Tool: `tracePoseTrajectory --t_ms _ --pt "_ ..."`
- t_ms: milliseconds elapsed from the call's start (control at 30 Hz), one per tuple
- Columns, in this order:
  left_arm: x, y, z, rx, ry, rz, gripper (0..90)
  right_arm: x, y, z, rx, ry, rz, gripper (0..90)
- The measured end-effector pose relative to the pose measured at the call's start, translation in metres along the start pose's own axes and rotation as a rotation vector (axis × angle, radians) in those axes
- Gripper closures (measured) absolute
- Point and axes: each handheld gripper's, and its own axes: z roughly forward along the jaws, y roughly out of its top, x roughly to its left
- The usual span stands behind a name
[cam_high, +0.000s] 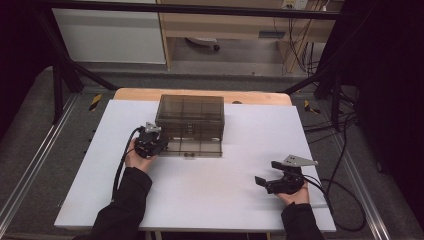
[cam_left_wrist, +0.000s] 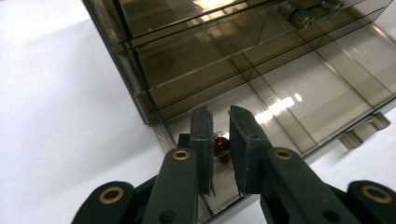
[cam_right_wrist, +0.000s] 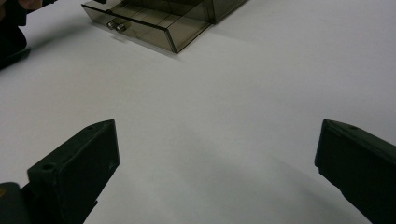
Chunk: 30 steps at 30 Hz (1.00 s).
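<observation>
A smoky see-through drawer box (cam_high: 190, 112) stands at the back middle of the white board (cam_high: 200, 200). Its bottom drawer (cam_high: 195, 147) is pulled out toward me. My left gripper (cam_high: 161, 145) is at the drawer's left end, and in the left gripper view its jaws (cam_left_wrist: 219, 114) are nearly together over the drawer floor (cam_left_wrist: 299, 88), shut on a small red object (cam_left_wrist: 222, 146). My right gripper (cam_high: 266, 172) rests on the board at the front right with its jaws (cam_right_wrist: 217, 130) wide apart and nothing between them. The drawer (cam_right_wrist: 149, 25) lies far ahead of it.
The open drawer has two small knobs (cam_high: 189, 155) on its front. A wooden table edge (cam_high: 150, 94) shows behind the board. Black cables (cam_high: 345, 200) trail off the right side. Metal frame legs (cam_high: 57, 85) stand at the back left.
</observation>
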Motion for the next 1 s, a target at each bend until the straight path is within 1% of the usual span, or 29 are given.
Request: tracePoseTrajectory --t_ms 133,267,300,433,533,567,733,800,867,933,1000 --pt "0.0 -0.001 0.003 0.0 0.002 -0.002 78.7 0.0 0.0 0.0 0.0 0.0 0.0 0.6" --pt "0.0 -0.001 0.004 0.011 0.007 0.01 78.1 0.0 0.0 0.0 0.0 0.0 0.0 0.5" --pt "0.0 -0.001 0.004 0.007 0.007 0.008 77.7 0.0 0.0 0.0 0.0 0.001 0.0 0.6" --pt "-0.002 0.0 -0.001 -0.008 0.009 0.015 72.2 0.0 0.0 0.0 0.0 0.001 0.001 0.5" --pt "-0.004 0.0 -0.007 -0.029 0.002 0.016 67.5 0.0 0.0 0.0 -0.001 0.003 0.003 0.5" --pt "-0.005 0.0 -0.009 -0.029 -0.002 0.019 65.0 0.0 0.0 -0.001 -0.002 0.003 0.003 0.6" --pt "-0.007 0.0 -0.016 -0.046 -0.03 0.009 54.6 0.0 0.0 0.0 -0.002 0.003 0.005 0.5" --pt "-0.008 -0.001 -0.019 -0.047 -0.057 -0.006 51.5 0.0 0.0 0.0 -0.001 0.004 0.004 0.5" --pt "-0.01 -0.002 -0.021 -0.044 -0.071 -0.002 48.3 0.0 0.0 0.0 -0.003 0.005 0.005 0.5" --pt "-0.011 -0.004 -0.025 -0.05 -0.077 0.011 46.3 0.0 0.0 0.0 -0.004 0.005 0.005 0.6" --pt "-0.011 -0.007 -0.029 -0.058 -0.097 0.008 43.8 0.0 0.0 0.0 -0.004 0.007 0.005 0.6"
